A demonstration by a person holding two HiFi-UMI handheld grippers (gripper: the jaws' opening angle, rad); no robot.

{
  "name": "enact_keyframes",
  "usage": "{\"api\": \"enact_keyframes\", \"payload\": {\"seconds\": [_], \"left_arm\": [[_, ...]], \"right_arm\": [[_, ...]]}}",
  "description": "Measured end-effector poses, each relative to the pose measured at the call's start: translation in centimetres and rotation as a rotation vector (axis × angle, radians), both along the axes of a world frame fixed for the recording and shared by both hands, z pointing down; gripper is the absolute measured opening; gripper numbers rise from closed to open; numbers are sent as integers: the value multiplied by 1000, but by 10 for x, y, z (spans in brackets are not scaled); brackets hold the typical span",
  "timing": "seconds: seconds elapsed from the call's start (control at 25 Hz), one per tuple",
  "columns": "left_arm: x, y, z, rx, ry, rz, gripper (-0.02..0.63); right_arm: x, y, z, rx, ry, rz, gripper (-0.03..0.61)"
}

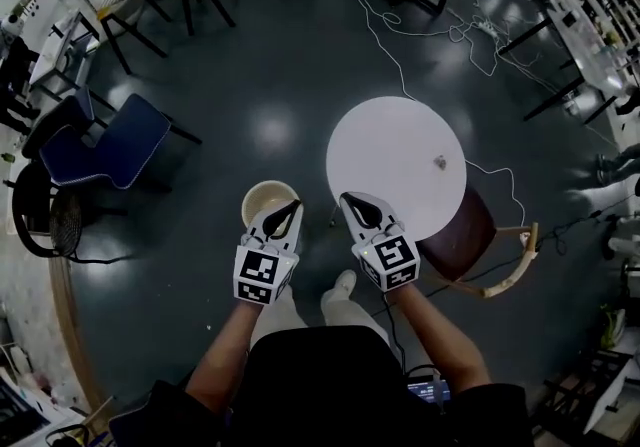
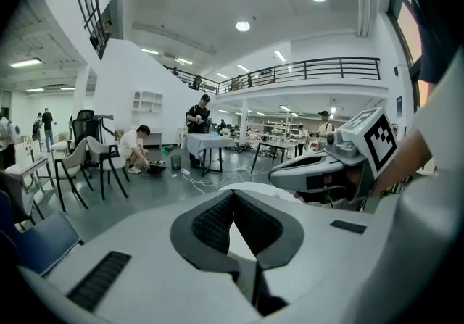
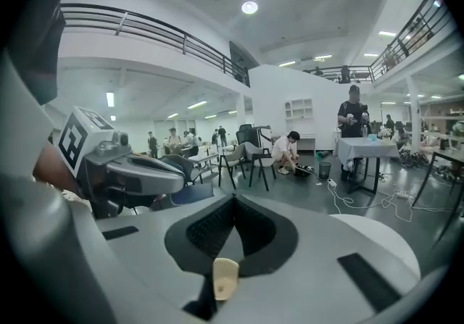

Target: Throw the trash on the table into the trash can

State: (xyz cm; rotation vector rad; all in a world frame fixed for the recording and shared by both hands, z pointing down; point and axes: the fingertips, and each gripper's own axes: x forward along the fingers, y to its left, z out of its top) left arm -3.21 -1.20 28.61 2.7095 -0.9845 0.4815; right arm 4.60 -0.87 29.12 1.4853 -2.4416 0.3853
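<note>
Both grippers pinched shut, scrap sitting on the table

The round white table (image 1: 395, 165) fills the middle of the head view, and the cream trash can (image 1: 258, 203) sits on the dark floor just off its left edge. The left gripper (image 1: 297, 204) hangs over the can's rim and the right gripper (image 1: 346, 198) is by the table's near edge, jaws together on both. The trash (image 1: 440, 163), a small crumpled scrap, lies toward the table's right side, well apart from both. There's a tiny beige bit (image 3: 225, 277) low at the right jaws' base, can't tell what it is.
</note>
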Motion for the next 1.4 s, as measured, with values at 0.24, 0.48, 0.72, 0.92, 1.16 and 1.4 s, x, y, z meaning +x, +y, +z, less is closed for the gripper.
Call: {"api": "enact_keyframes", "payload": {"seconds": [0.24,0.48,0.72,0.92,1.16,1.4], "left_arm": [[28,13,-40,68,1,62,15],[64,28,-55,148,-35,102,15],[105,41,-71,176,40,133,15],[122,44,-73,185,47,146,15],[136,38,-59,175,31,152,15],[155,31,-48,153,-5,147,15]], "right_arm": [[23,20,-44,72,14,24,15],[51,39,-75,155,49,34,15],[88,54,-78,162,34,77,15],[108,58,-73,160,31,102,15],[132,50,-55,141,28,131,15],[189,41,-19,39,28,215,15]]}}
